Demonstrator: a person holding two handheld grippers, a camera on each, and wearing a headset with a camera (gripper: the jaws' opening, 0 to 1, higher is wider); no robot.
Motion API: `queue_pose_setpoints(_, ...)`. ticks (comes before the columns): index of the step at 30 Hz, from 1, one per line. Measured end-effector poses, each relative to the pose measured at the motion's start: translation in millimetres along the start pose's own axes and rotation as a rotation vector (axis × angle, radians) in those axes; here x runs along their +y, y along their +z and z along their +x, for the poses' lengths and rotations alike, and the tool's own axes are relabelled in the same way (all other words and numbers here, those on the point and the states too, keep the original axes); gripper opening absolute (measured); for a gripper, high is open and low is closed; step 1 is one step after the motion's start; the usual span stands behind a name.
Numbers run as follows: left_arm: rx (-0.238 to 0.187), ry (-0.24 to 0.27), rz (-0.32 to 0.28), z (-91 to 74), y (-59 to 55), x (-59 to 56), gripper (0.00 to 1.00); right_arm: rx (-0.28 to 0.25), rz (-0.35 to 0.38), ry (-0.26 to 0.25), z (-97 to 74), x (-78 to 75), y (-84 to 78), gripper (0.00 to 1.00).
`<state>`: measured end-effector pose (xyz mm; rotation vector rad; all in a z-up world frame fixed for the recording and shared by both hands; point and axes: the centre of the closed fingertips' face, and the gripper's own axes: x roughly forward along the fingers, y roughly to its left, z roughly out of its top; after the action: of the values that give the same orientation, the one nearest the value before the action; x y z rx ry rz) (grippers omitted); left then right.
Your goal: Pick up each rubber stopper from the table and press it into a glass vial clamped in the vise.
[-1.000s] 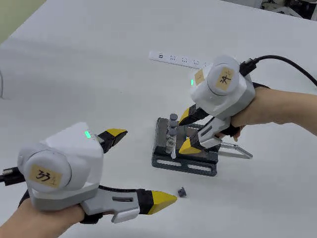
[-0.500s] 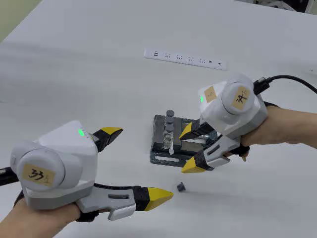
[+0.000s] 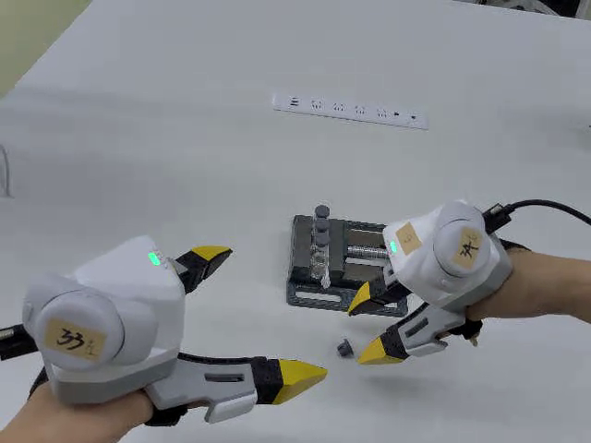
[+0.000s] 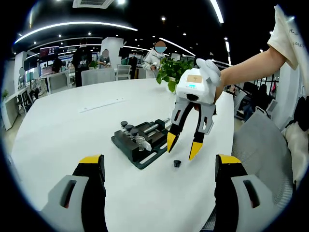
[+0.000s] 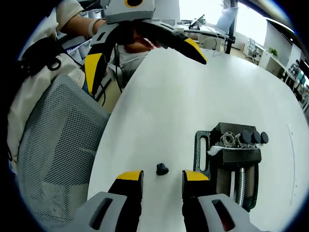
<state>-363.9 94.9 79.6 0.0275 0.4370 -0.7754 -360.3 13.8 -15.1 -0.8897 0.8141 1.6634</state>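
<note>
Down from over the vise [image 3: 307, 293], the right gripper [image 3: 367, 326] has come to the white table [image 3: 185, 157] in front of it, and the vise now stands clear behind its jaws. The hand holds it with the forearm coming in from the right and the yellow tips slanting down and to the left. Its jaws are parted and grip nothing. The loose rubber stopper [image 3: 344, 348] lies on the table just beside the nearer tip; in the right gripper view it sits just ahead of the gap between the two tips, untouched. A row of glass vials [image 3: 320, 242] stands upright in the vise, three with dark stoppers, the nearest one clear. At lower left the left gripper [image 3: 261, 314] is held roughly level, pointing right, jaws spread wide and empty, well apart from the stopper. A power strip [image 3: 351, 109] lies far behind
</note>
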Motion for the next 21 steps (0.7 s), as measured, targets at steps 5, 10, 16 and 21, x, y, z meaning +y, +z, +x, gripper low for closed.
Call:
queue_pose_setpoints(5,0.007,-0.001,-0.004,-0.3,-2.8,-0.8,0.94,0.011,-0.032,0.008,6.9,-0.1,-4.5,0.22)
queue_pose_setpoints(10,0.013,0.0,-0.01,-0.9,-6.0,-2.1,0.94,0.012,-0.044,0.019,9.1,0.2,-4.4,0.17)
queue_pose_setpoints(16,0.02,0.0,-0.014,-1.6,-9.2,-2.8,0.94,0.016,-0.059,0.033,13.6,1.7,-4.9,0.14)
queue_pose_setpoints(21,0.021,0.0,-0.017,-1.1,-10.0,-2.0,0.93,0.019,-0.057,0.033,15.5,1.2,-5.8,0.12)
